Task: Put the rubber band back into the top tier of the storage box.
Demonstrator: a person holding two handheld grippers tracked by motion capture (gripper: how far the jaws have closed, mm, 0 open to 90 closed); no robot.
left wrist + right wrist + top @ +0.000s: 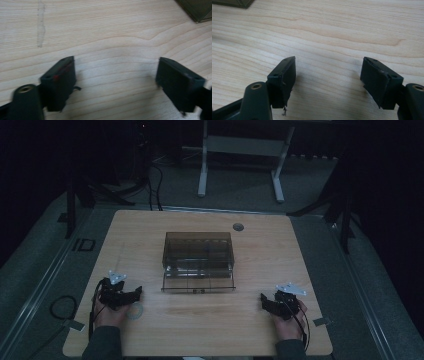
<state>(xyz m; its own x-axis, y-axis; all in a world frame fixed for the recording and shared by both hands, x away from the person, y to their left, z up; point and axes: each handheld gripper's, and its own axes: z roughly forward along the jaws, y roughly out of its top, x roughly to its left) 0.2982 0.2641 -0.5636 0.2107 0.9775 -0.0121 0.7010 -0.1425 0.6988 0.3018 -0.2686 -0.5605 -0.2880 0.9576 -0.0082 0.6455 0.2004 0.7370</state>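
A smoky translucent box stands in the middle of the wooden table, with its clear drawer pulled out toward me. My left gripper rests on the table near the front left, held in a hand, pointing right. In its own view the left gripper is open over bare wood. My right gripper rests at the front right, pointing left. Seen from its own camera, the right gripper is open with nothing between its jaws. A corner of the box shows at the top right of the left gripper view.
A small clear tape ring lies on the table beside the left hand. A round cable hole sits near the far edge. Beyond the table stand white desk legs and cables on the floor.
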